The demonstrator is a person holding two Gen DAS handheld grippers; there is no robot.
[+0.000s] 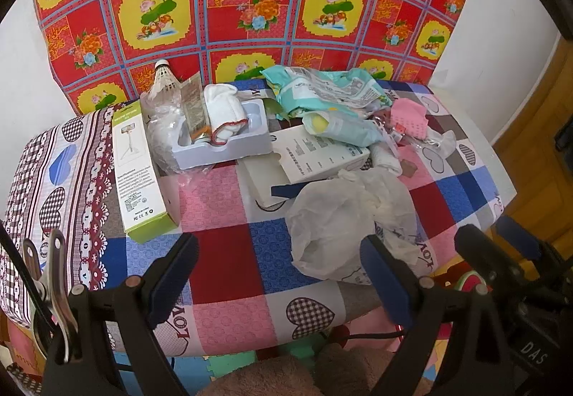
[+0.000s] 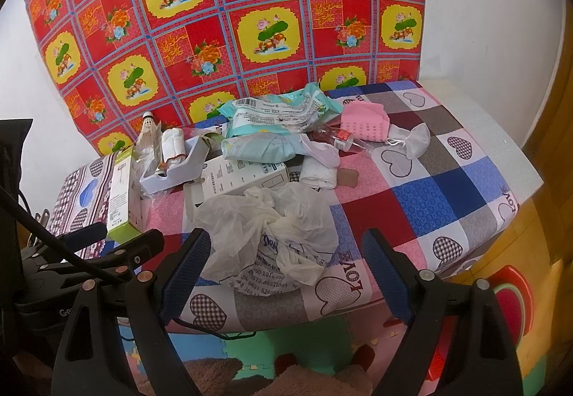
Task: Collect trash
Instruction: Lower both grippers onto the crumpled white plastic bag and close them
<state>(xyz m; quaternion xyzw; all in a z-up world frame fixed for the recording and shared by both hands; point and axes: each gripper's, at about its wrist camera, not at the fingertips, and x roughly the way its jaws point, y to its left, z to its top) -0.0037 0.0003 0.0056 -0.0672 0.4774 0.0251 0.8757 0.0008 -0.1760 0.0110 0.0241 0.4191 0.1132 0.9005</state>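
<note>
Trash lies scattered on a small table with a checked heart-print cloth (image 1: 229, 252) (image 2: 447, 188). A crumpled white plastic bag (image 1: 343, 224) (image 2: 272, 231) lies at the near edge. Behind it lie a flat white box (image 1: 315, 152) (image 2: 236, 177), a teal wrapper (image 1: 329, 91) (image 2: 279, 109), a white plastic tray (image 1: 222, 141) (image 2: 172, 173), a green-edged carton (image 1: 139, 166) (image 2: 120, 188), a shuttlecock (image 1: 164, 73) (image 2: 147, 130), a pink cloth (image 1: 408, 116) (image 2: 365, 123) and a small bottle (image 2: 340, 138). My left gripper (image 1: 279, 274) is open, just before the table edge, left of the bag. My right gripper (image 2: 286, 274) is open, its fingers either side of the bag.
A red and yellow flowered sheet (image 1: 250, 1) (image 2: 232, 19) hangs behind the table against a white wall. A metal clip (image 1: 53, 274) grips the cloth at the near left edge. Foam floor mats (image 2: 286, 346) lie below. A wooden door (image 1: 544, 145) stands to the right.
</note>
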